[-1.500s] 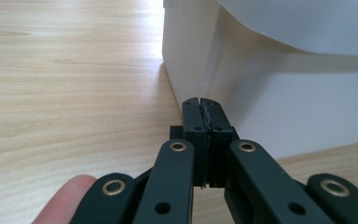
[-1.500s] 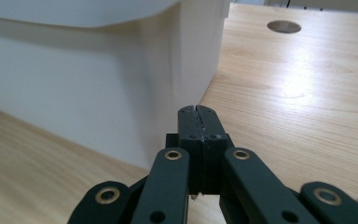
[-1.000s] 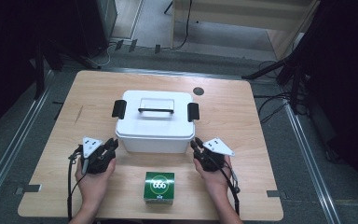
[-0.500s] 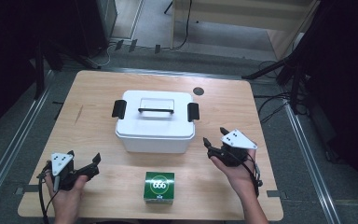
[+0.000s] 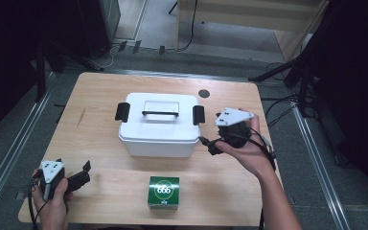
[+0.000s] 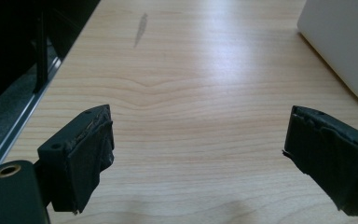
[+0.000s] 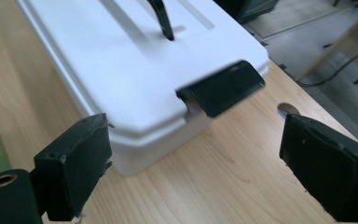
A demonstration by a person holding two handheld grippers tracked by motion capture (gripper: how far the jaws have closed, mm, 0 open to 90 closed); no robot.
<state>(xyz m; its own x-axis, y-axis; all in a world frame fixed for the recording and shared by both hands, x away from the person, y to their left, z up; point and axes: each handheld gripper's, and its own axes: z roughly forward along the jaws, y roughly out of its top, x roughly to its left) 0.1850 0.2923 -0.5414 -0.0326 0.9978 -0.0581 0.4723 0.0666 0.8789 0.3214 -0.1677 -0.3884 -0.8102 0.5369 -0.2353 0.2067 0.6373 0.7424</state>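
High view | left gripper point(image 5: 79, 177) held left of and nearer than white lidded box point(image 5: 158, 125), jaws spread, empty | green carton point(image 5: 163, 192) just before box | right gripper point(image 5: 210, 143) beside box's right latch point(image 7: 221, 87), jaws just opened, empty | latches judged untouched, lid still on.

One white lidded box point(image 5: 157, 125) (two black latches point(image 5: 121, 111)), one green carton point(image 5: 163, 191), two tongs point(image 5: 83, 173).
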